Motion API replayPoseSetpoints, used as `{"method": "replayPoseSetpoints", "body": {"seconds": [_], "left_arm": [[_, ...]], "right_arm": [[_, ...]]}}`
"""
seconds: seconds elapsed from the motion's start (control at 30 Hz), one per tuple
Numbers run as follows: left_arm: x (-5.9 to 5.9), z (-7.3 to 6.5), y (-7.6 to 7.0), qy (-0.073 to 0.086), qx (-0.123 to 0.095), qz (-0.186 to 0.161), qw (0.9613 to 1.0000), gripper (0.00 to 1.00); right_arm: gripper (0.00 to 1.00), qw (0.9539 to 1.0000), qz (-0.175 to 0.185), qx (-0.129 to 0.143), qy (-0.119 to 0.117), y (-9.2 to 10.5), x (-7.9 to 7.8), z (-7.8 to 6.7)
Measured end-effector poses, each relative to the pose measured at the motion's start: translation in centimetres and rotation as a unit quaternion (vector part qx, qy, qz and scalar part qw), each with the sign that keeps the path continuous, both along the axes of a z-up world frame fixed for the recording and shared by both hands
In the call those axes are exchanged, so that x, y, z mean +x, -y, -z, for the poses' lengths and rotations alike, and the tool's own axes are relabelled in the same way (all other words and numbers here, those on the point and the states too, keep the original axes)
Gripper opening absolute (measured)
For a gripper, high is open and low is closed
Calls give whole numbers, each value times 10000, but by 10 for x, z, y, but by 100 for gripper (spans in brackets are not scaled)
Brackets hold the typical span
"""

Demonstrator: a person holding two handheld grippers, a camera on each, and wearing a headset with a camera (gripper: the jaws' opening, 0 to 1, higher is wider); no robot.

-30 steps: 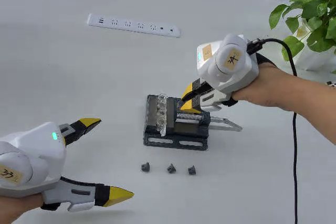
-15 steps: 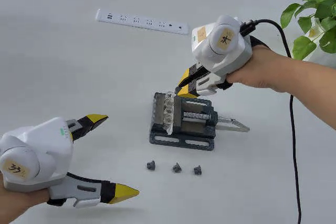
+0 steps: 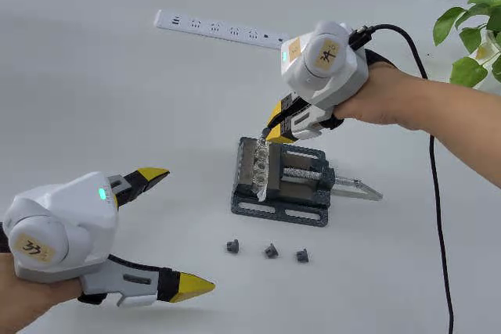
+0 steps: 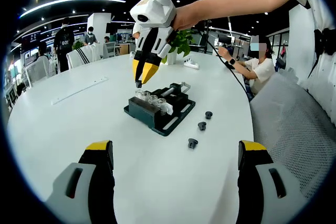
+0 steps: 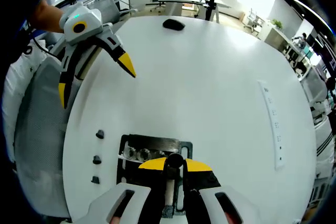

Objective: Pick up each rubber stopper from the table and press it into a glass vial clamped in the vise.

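A black vise [image 3: 293,193] clamps a row of glass vials [image 3: 260,166] at mid table. My right gripper [image 3: 268,134] hovers just above the far end of that row, shut on a dark rubber stopper [image 5: 175,160]. The vials [image 5: 137,153] lie just below and left of its tips. Three more stoppers [image 3: 271,251] lie in a line in front of the vise. My left gripper [image 3: 180,228] is open and holds nothing at the lower left. The vise [image 4: 157,109] and the three stoppers [image 4: 202,125] lie ahead of its jaws, and the right gripper [image 4: 138,83] hangs over the vials [image 4: 149,97].
A white power strip [image 3: 219,29] lies at the far side of the table. A black cable [image 3: 434,193] trails from the right gripper along the right side. A potted plant [image 3: 473,29] stands at the far right. People sit in the background.
The right gripper, still holding its stopper, has shifted from over the vise's moving jaw to above the vials. The left gripper has stayed open in about the same place.
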State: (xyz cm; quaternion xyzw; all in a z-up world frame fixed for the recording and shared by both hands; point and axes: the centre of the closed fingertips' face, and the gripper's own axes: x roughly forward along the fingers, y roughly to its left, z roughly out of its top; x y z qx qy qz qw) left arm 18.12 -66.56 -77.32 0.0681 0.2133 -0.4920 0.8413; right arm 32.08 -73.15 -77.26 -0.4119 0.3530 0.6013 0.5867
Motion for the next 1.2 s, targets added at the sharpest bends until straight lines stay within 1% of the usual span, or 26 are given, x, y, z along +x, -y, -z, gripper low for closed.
{"method": "replayPoseSetpoints", "body": {"seconds": [0.07,0.43,0.53,0.6,1.03,1.2], "left_arm": [[0,0,0,-1,-1,0,10000,99],[1,-1,1,-20,-12,-9,10000,99],[1,-1,1,-24,-12,-10,10000,99],[1,0,1,-30,-13,-12,10000,99],[0,0,2,-28,-31,-16,10000,99],[0,0,2,-23,-36,-3,10000,99]], "right_arm": [[7,10000,-2,-22,-15,1,1,3],[7,9999,-14,-84,-68,2,0,6],[7,9999,12,-54,-97,1,0,6],[7,9999,-16,-74,-72,0,1,7],[6,9999,17,-72,-128,0,0,9],[6,9999,0,-81,-134,1,3,11]]}}
